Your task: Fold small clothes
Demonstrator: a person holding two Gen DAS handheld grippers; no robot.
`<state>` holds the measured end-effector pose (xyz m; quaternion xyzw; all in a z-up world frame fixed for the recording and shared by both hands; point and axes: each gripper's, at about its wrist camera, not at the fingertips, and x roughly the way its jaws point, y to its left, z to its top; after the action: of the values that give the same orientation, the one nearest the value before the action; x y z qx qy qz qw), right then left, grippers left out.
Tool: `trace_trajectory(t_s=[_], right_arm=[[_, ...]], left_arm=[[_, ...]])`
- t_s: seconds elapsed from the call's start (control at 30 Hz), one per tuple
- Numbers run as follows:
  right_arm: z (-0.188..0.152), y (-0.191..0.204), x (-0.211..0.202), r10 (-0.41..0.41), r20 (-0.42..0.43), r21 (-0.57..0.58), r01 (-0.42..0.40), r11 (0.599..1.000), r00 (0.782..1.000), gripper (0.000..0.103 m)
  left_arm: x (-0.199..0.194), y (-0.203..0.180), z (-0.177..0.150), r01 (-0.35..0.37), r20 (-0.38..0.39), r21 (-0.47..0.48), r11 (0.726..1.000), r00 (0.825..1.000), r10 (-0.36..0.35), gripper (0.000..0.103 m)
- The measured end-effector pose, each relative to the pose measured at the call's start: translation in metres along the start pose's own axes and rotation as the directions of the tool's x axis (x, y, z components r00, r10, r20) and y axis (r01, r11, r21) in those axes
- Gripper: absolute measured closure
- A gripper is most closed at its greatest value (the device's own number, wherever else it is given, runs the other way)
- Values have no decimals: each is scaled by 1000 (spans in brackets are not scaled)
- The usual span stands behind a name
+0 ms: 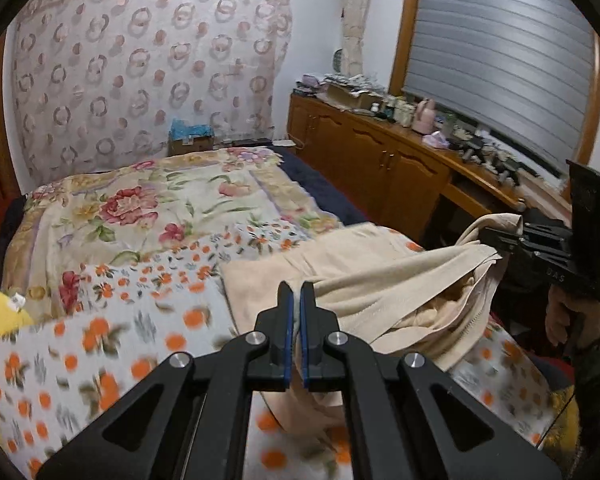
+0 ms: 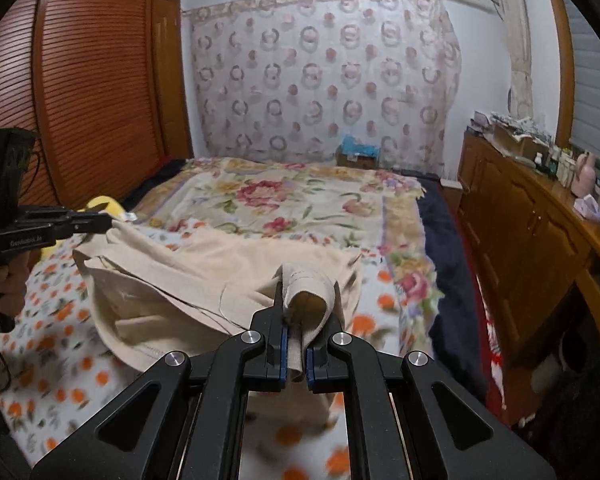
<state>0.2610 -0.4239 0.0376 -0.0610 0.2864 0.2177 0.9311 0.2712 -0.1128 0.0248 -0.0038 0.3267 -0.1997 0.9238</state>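
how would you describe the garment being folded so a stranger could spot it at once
Start at the wide bed under its floral patchwork quilt. On its near end lies a plain beige knit garment, one edge lifted off the quilt, pinched by the left tool and right tool. It is the only unpatterned cloth among flowers and orange dots.

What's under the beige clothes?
Under the beige garment lies the orange-flowered blanket, showing around its edges and below the lifted side. What sits beneath the part still resting down is covered.
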Motion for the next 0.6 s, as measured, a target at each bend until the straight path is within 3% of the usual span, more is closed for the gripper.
trace_trajectory(t_s=[0.33, 0.43, 0.53, 0.6], right_arm=[[24, -34, 105, -16, -121, 4, 16, 1000, 993, 99], [21, -40, 116, -25, -138, 11, 27, 1000, 990, 91], [21, -48, 116, -67, -130, 18, 69, 997, 989, 74], [22, -54, 108, -92, -109, 32, 96, 995, 990, 68]], left_arm=[[66, 30, 14, -53, -55, -10, 999, 997, 52, 103], [68, 32, 12, -41, -64, -4, 999, 997, 41, 101], [61, 33, 13, -58, -43, 8, 998, 997, 58, 87], [51, 34, 14, -58, -20, 13, 998, 998, 58, 63]])
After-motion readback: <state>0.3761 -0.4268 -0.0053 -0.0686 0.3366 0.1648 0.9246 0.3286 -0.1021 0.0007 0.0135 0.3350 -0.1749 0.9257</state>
